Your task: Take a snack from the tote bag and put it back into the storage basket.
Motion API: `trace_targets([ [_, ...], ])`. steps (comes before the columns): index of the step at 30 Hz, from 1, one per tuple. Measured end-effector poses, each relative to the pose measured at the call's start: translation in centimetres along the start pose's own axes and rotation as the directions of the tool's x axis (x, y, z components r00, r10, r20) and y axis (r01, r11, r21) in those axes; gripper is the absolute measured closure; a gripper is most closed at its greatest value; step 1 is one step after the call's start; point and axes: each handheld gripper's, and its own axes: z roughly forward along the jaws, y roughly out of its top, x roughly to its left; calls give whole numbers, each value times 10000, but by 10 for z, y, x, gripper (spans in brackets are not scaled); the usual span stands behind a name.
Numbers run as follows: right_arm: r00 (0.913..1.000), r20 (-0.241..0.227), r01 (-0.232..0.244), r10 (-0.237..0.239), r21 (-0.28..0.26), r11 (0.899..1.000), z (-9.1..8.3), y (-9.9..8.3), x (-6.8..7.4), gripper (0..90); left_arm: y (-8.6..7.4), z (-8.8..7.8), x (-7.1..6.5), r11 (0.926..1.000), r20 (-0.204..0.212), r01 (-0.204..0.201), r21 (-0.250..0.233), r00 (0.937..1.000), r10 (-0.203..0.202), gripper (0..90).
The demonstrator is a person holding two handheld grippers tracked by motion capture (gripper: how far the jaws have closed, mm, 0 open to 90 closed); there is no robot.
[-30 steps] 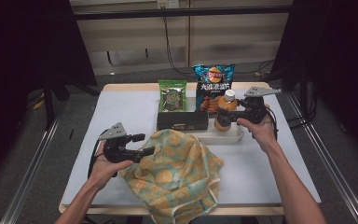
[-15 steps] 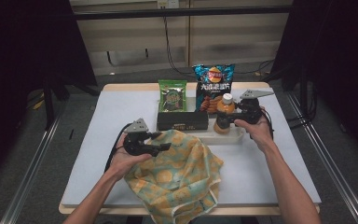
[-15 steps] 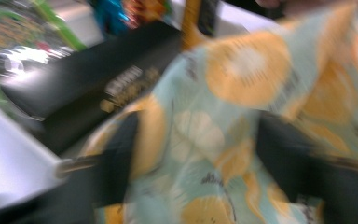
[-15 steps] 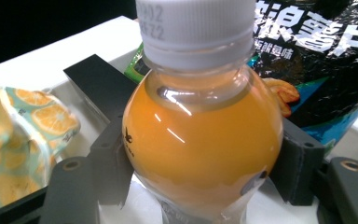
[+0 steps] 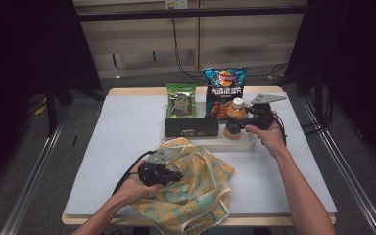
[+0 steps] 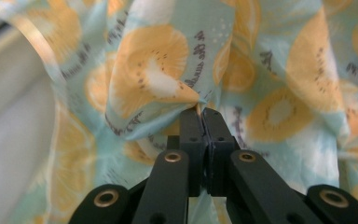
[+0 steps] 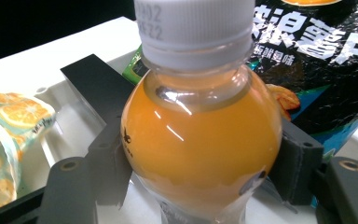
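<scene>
Orange juice filled the bottle (image 7: pixel 200 135) that my right gripper (image 7: pixel 200 163) held: in the right gripper view its two black jaws stood one on each side of the round belly, pads pressed against the clear plastic, spread wide enough to take it. The white cap was on top and the bottle stood upright. From the high view I saw that same bottle (image 5: pixel 235 117) in the shallow white tray (image 5: pixel 247 143) at the far middle of the table (image 5: pixel 117 147), just beside the black box (image 5: pixel 192 127), with the dark blue crisp bag (image 5: pixel 223 90) and the green snack packet (image 5: pixel 181 100) standing behind them. My right gripper (image 5: pixel 241 126) reached it from the right, level with the table.

My left gripper (image 6: pixel 204 116) had just been closing, and in the left gripper view its jaws were pressed together on a fold of the cloth bag (image 6: pixel 279 93), pale blue-green fabric printed with orange slices, the pinched ridge puckering at the tips. In the high view the cloth bag (image 5: pixel 196 191) lay crumpled at the near middle of the table, its far edge close to the tray, and my left gripper (image 5: pixel 174 174) sat on its left part, with my hand behind it
</scene>
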Motion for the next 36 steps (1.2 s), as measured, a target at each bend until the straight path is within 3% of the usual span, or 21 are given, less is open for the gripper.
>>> trace_targets([
  [6, 10000, 8, 88, -88, 55, 9999, 0, 0, 0, 317, -20, -11, -3, 9979, -289, 401, 500, 9988, -387, 883],
  [7, 10000, 14, 91, -91, 58, 9999, 0, 1, 0, 317, -23, -13, -2, 9985, -239, 482, 261, 9986, -476, 883],
  [9, 10000, 15, 84, -84, 44, 10000, 0, 0, 0, 317, -28, -21, -2, 9971, -457, 600, 469, 9973, -578, 884],
  [12, 9999, 20, 118, -118, 36, 9999, 0, 0, 0, 317, -38, -27, -2, 9959, -423, 890, 188, 9952, -881, 884],
  [14, 10000, 37, 49, -49, -13, 10000, 0, 0, 0, 317, -41, -34, -3, 9961, -560, 836, 296, 9951, -818, 884],
  [16, 10000, -29, 77, -77, -55, 10000, 1, 0, -1, 317, -44, -37, -3, 9954, -503, 952, -49, 9942, -953, 881],
  [21, 9998, -117, 150, -151, -127, 9998, 2, -1, -4, 317, -41, -41, -3, 9955, -639, 883, -341, 9939, -904, 841],
  [26, 9996, -217, 169, -173, -181, 9997, 4, -1, -5, 315, -40, -47, -5, 9919, -645, 875, -917, 9935, -936, 726],
  [29, 9995, -301, 52, -54, -68, 10000, 3, -1, -6, 309, -38, -51, -3, 9868, -665, 1044, -1237, 9913, -1132, 655],
  [33, 9990, -236, -377, 383, 251, 9990, 2, -1, -8, 214, -35, -58, -4, 9806, -777, 1073, -1639, 9896, -1213, 577],
  [36, 9989, -140, -434, 437, 203, 9988, -1, -2, -6, 170, -34, -62, -4, 9738, -905, 1145, -1967, 9868, -1343, 496],
])
